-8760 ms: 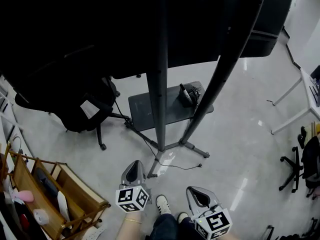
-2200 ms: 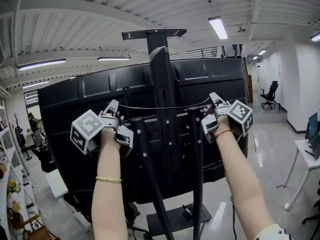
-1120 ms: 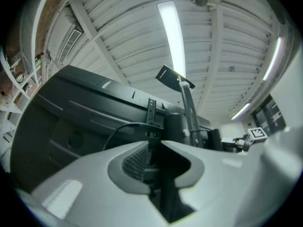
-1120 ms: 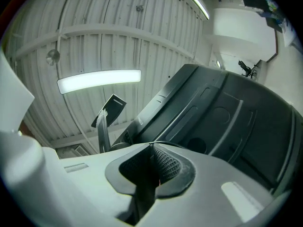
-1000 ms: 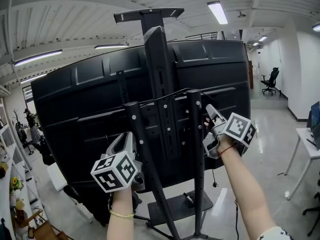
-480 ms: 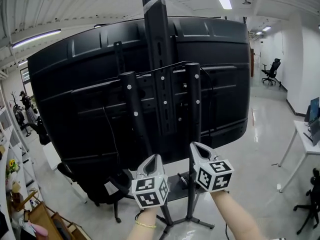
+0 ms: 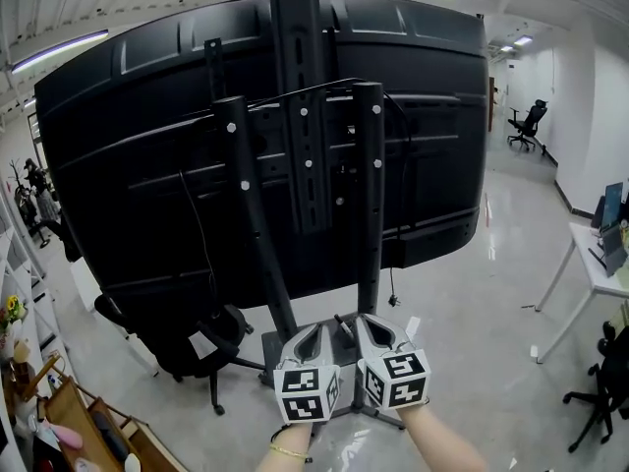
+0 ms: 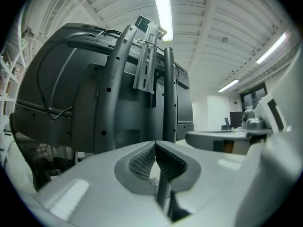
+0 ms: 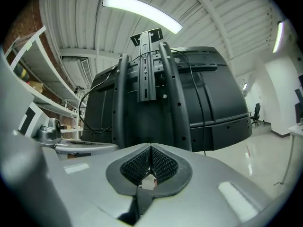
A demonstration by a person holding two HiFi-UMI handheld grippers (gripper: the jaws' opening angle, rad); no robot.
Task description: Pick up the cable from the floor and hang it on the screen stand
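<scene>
A: Far left?
B: Light wooden rack (image 7: 54,413) in the bottom-left corner. Black swivel office chair (image 7: 192,347) just right of it, under the big black flat screen (image 7: 118,185).

A: Cable location?
B: Thin black cable (image 7: 391,293) off the floor, draped over the top of the black tubular-steel screen stand (image 7: 368,195). Left run down the screen back, beside the left upright. Right run down past the right upright, plug end dangling clear of the floor.

A: Claws?
B: Left claw (image 7: 315,334) fully closed, pads together, nothing between. Right claw (image 7: 371,326) likewise closed and empty. Side by side, low, just in front of the stand base, both aimed at the stand. Well apart from the cable.

A: Further right?
B: Glossy pale floor (image 7: 472,362), then white counter (image 7: 586,254) at the right edge. Second black office chair (image 7: 527,126) far back down the hall.
</scene>
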